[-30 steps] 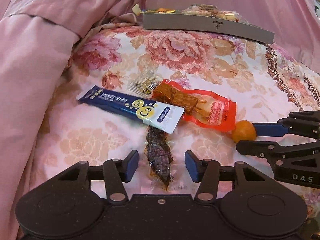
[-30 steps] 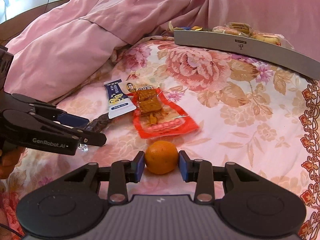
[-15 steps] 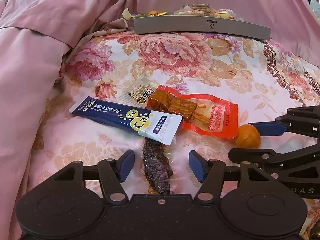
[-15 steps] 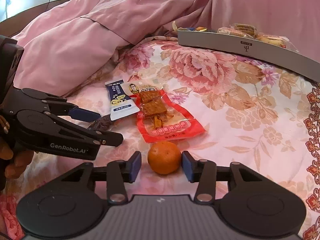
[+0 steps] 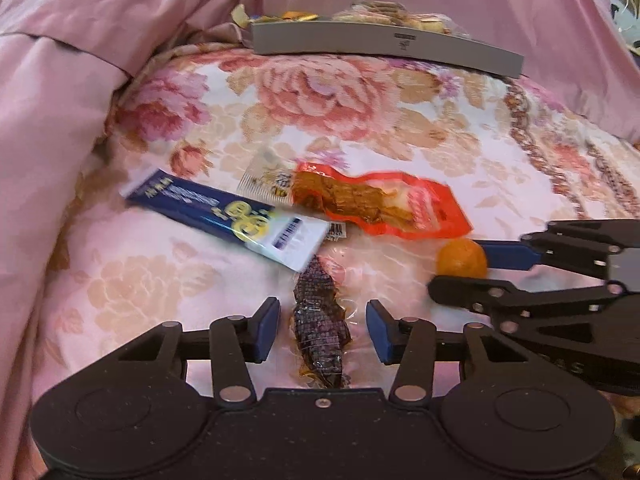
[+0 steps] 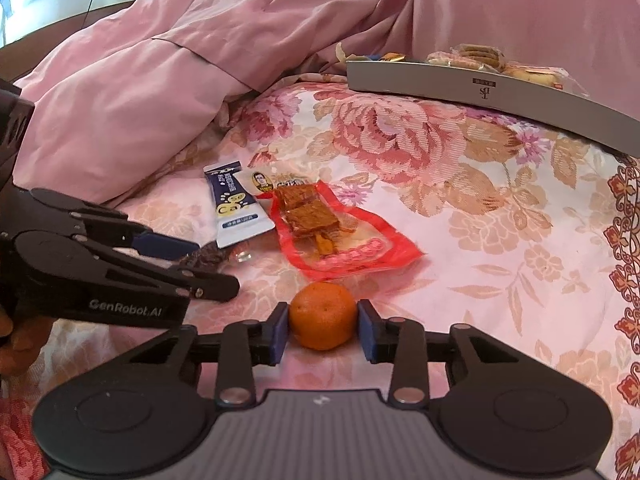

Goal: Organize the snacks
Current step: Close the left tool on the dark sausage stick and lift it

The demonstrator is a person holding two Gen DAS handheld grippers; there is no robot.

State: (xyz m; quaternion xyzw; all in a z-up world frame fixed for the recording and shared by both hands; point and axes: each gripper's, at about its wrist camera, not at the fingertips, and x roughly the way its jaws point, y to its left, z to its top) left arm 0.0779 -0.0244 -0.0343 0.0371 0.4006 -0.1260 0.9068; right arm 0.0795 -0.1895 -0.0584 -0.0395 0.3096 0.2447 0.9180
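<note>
A small orange (image 6: 322,316) rests on the flowered bedspread (image 6: 500,220), and my right gripper (image 6: 323,332) is shut on it, both blue pads against its sides. My left gripper (image 5: 323,328) straddles a dark snack in clear wrap (image 5: 316,292); its jaws are closing, with a gap still on each side of the packet. Beyond lie a blue and white stick packet (image 5: 228,216) and a red packet of brown pieces (image 5: 376,204). In the left wrist view the right gripper (image 5: 460,268) and the orange (image 5: 462,258) show at the right.
A grey tray (image 5: 384,42) with several wrapped snacks stands at the back of the bed. A pink duvet (image 5: 60,100) is heaped along the left and behind. A hand (image 6: 8,336) holds the left gripper (image 6: 212,266) at the left edge.
The right jaws eased off the orange half a second ago and have closed on it again. The left jaws widened, then narrowed around the dark packet.
</note>
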